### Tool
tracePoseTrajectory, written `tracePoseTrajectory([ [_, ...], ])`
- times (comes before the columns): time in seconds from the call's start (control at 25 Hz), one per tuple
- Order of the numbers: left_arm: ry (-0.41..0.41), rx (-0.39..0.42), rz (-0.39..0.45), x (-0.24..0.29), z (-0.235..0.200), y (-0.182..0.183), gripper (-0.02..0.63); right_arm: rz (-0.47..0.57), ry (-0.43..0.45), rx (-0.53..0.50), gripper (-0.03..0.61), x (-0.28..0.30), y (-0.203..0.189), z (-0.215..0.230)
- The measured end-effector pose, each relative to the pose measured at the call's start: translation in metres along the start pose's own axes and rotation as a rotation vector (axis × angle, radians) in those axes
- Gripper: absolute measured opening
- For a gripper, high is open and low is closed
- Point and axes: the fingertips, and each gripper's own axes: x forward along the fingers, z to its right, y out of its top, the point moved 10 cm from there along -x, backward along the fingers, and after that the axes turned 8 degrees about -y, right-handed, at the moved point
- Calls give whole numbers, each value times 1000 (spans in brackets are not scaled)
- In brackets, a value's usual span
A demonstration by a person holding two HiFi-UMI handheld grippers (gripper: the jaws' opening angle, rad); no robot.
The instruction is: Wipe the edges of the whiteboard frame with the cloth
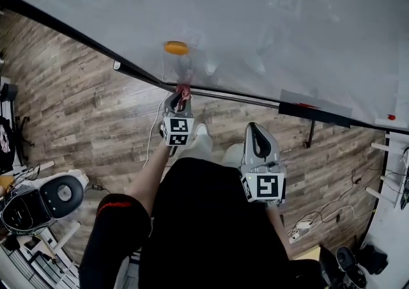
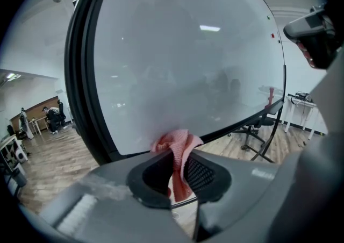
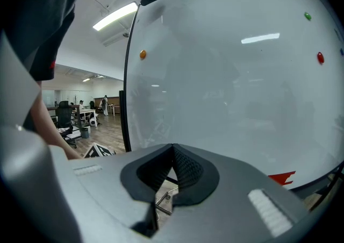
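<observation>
Left gripper (image 2: 180,155) fingers clamp cloth (image 2: 176,141) at whiteboard frame (image 2: 80,86); right gripper (image 3: 172,148) fingers together, empty, shown only own view.

You wear a black top (image 1: 211,224); its short left sleeve (image 1: 118,214) carries a red mark. Pale shoes (image 1: 202,135) show beyond it. Your left gripper (image 1: 181,96) and right gripper (image 1: 253,129) are grey, each with a black-and-white marker cube (image 1: 178,132) and black ribbed jaws.

Open office: whiteboard (image 1: 255,19), desks (image 3: 87,111), wheeled chair (image 2: 252,129).
</observation>
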Motion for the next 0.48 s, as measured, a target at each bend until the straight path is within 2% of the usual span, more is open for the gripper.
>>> tracePoseTrajectory([
  [0.48,-17,21,-10,12,31,9,48,-7,-14,11,2,-16,-5,32],
])
